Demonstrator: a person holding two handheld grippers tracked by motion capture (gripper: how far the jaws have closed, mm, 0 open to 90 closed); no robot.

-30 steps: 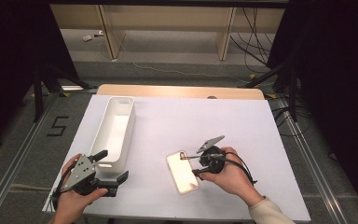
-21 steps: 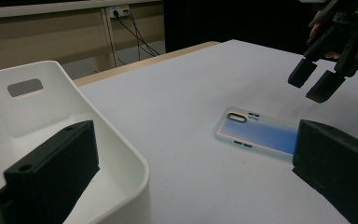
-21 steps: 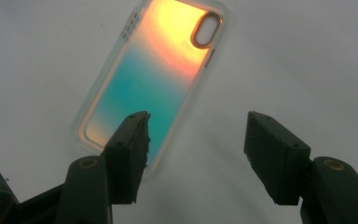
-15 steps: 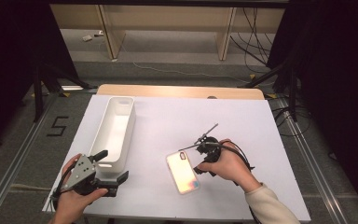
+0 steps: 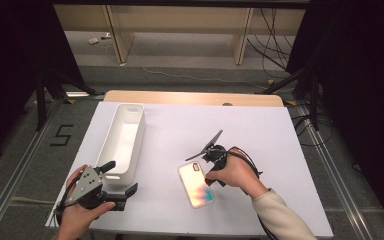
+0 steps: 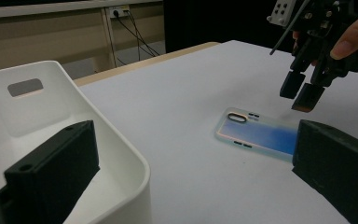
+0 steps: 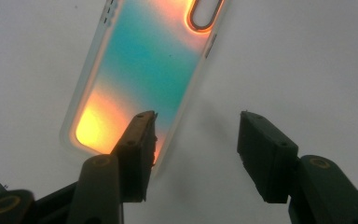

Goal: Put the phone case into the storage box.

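right gripper point(image 7: 196, 140) fingers: apart, just closing, over phone case point(image 7: 144, 70) edge | left gripper point(image 5: 111, 192) fingers: open, empty

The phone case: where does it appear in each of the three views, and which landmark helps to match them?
High view: the phone case lies flat on the white table, lower centre, beside the right gripper.
Left gripper view: right of centre, under the right gripper.
Right gripper view: upper left, one jaw over its long edge.
Shared landmark: the oval camera cutout at one end of the case.
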